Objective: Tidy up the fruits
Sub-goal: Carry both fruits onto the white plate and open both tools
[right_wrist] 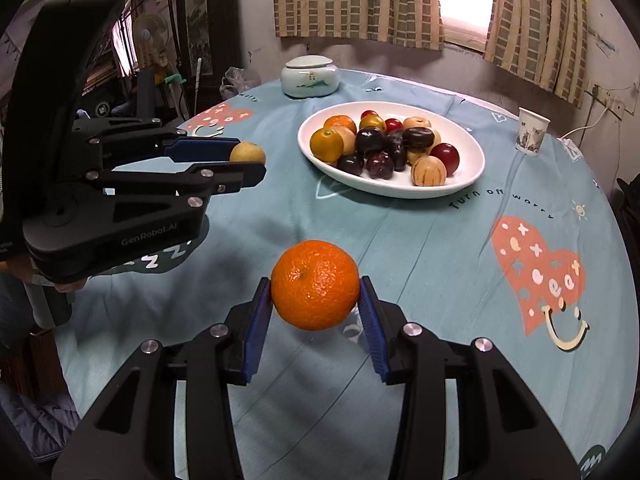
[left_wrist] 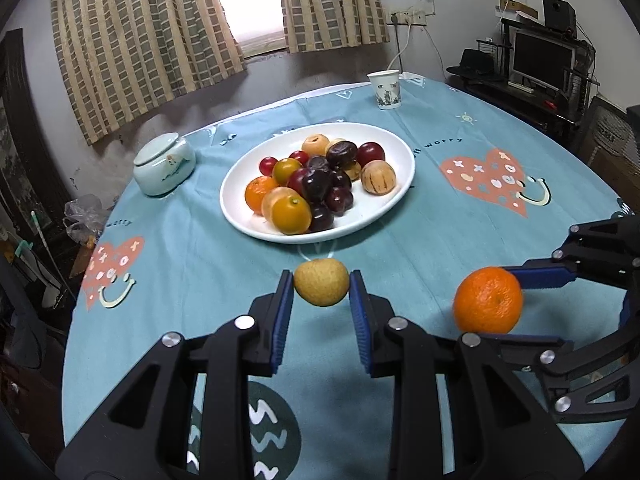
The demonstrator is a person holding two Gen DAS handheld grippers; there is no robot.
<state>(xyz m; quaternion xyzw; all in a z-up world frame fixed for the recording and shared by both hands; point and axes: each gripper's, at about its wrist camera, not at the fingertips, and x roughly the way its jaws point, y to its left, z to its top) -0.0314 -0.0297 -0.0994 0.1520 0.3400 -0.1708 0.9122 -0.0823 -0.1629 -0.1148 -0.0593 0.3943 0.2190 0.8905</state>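
Note:
My left gripper (left_wrist: 321,286) is shut on a small yellow-brown pear (left_wrist: 321,281) and holds it above the cloth, just in front of the white oval plate (left_wrist: 394,204). The plate holds several oranges, dark plums, red plums and striped fruits. My right gripper (right_wrist: 316,292) is shut on an orange (right_wrist: 315,285), held above the table short of the plate (right_wrist: 472,168). The left gripper with the pear (right_wrist: 248,153) shows at the left of the right wrist view. The orange (left_wrist: 488,300) and right gripper show at the right of the left wrist view.
A pale green lidded ceramic jar (left_wrist: 163,164) stands left of the plate. A paper cup (left_wrist: 385,89) stands at the table's far edge. The round table has a blue printed cloth (left_wrist: 200,260). Curtains, a wall and a desk with a monitor (left_wrist: 540,60) lie beyond.

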